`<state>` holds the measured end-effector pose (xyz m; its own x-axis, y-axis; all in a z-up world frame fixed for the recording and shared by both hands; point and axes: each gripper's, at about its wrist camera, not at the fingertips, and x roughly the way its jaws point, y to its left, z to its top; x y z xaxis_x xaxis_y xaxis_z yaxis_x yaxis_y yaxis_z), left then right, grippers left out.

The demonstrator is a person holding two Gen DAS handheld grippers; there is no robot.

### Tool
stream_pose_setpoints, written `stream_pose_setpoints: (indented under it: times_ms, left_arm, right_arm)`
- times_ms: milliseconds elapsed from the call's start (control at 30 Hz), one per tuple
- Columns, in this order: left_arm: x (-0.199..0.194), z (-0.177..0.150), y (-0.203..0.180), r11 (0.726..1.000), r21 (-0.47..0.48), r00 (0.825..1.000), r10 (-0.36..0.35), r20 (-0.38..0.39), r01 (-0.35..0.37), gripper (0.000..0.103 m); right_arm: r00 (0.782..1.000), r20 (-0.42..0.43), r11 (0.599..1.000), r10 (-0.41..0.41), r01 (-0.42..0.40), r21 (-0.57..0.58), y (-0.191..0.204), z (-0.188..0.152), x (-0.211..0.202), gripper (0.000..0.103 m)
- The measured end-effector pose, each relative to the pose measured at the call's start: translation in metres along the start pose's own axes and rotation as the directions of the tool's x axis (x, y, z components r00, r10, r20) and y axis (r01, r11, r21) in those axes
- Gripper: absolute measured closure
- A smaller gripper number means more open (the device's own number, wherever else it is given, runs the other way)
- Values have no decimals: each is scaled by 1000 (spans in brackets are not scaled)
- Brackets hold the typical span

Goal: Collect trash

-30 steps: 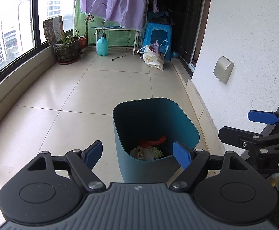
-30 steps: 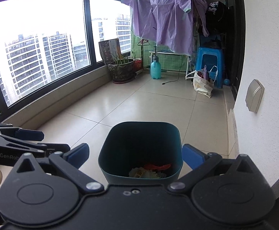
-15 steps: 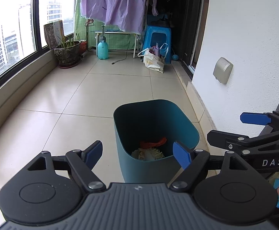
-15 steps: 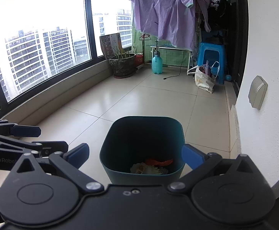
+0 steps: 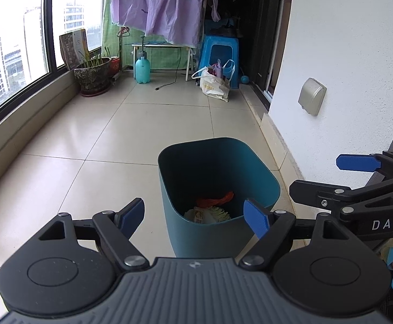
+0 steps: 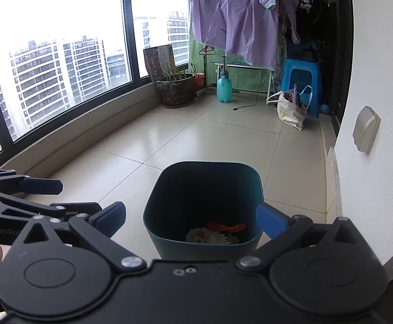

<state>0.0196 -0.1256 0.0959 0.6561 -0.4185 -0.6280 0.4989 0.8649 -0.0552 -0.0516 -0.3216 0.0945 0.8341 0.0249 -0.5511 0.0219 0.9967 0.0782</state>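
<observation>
A teal trash bin (image 5: 209, 232) (image 6: 166, 243) stands on the tiled balcony floor, close in front of both grippers. At its bottom lie an orange-red scrap (image 5: 215, 199) (image 6: 226, 227) and pale crumpled paper (image 5: 207, 214) (image 6: 209, 236). My left gripper (image 5: 195, 214) is open with nothing between its blue pads, held above the bin's near rim. My right gripper (image 6: 191, 220) is open and empty too, also over the near rim. Each gripper shows from the side in the other's view: the right one (image 5: 331, 175), the left one (image 6: 53, 197).
A white wall (image 5: 344, 67) with a grey socket cover (image 5: 311, 100) runs on the right, a low window ledge (image 5: 21, 129) on the left. At the far end stand a potted plant (image 5: 91, 74), a teal spray bottle (image 5: 142, 68), a blue stool (image 5: 219, 54), a plastic bag (image 5: 214, 86) and a rack with a purple garment (image 5: 158, 2).
The views have tilted a little, so the bin sits slightly differently in each view. In the left view the right gripper has shifted leftwards. Both grippers stay open.
</observation>
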Motion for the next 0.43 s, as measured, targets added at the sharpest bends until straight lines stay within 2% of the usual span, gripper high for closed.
stream_pose_setpoints:
  times_ms: [167,433]
  left_arm:
    - [-2,-1,-2,1000,13,1000,7,13,-7,22]
    - [0,1,1,1000,-23,1000,2,-1,-2,22]
  right_arm:
    - [1000,-2,1000,-2,2,3,0,0,1,0]
    - [1000,-11,1000,-7,7,17,1,1,2,0]
